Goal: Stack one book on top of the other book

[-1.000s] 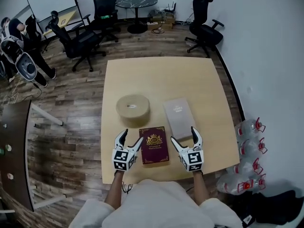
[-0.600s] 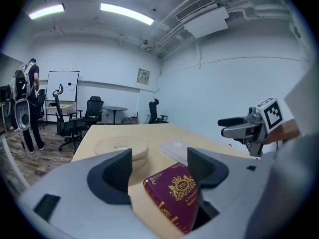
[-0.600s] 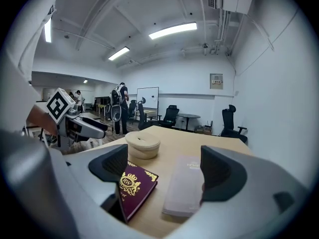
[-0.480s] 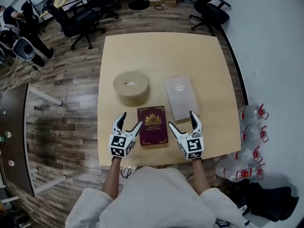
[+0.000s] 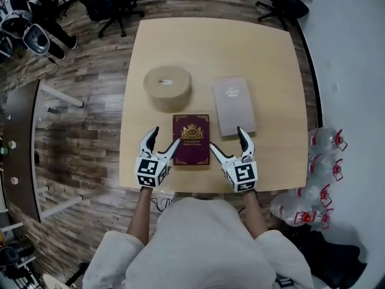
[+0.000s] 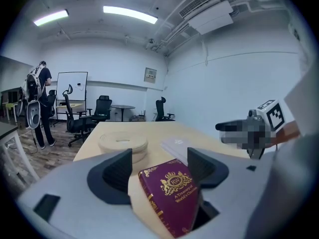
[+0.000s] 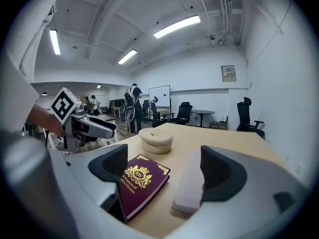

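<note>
A maroon book with a gold crest lies flat near the table's front edge; it also shows as the maroon book and the maroon book in the gripper views. A grey book lies beside it to the right and a little farther back, seen too as the grey book. My left gripper stands open at the maroon book's left front corner. My right gripper stands open between the two books' near ends. Neither holds anything.
A round beige lidded box sits behind the maroon book to the left. The wooden table ends just in front of the grippers. Office chairs stand beyond the far edge, and water bottles lie on the floor at right.
Both grippers have edged forward and down toward the books' near ends. The head view has tilted, so the table sits higher in the frame. The books have not moved.
</note>
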A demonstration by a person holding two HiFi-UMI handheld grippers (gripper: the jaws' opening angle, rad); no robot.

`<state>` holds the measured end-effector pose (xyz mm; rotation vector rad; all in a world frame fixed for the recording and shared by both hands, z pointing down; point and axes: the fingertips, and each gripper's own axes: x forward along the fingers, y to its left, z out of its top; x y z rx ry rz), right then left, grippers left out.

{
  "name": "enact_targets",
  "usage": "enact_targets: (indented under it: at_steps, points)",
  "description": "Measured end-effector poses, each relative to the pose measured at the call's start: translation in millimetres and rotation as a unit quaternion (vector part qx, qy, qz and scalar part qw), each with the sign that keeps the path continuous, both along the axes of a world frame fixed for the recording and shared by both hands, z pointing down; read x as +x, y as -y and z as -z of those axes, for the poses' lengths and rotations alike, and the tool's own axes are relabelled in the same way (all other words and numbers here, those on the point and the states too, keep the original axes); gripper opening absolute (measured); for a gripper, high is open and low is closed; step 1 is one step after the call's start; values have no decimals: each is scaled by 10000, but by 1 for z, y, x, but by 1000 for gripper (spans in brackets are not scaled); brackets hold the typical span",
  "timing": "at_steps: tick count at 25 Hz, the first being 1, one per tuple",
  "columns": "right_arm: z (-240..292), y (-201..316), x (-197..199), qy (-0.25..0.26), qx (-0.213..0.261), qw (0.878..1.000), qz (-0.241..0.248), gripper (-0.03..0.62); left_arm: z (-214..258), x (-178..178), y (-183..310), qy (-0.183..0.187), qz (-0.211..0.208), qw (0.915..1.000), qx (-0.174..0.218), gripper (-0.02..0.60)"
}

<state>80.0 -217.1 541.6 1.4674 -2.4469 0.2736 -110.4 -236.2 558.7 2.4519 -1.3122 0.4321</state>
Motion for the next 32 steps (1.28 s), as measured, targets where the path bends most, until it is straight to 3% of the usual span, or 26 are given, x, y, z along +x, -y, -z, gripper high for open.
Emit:
enact_targets:
  at_steps: [11,32]
  points:
    - [-22,7,-26,200,-332,9987,334,442,-16,-1,1,15,51,9998,-199,351]
    - [-116,18,-68,242,-1740,9829,561,440,-88,5,9,-370,-26,9908,-1302,351]
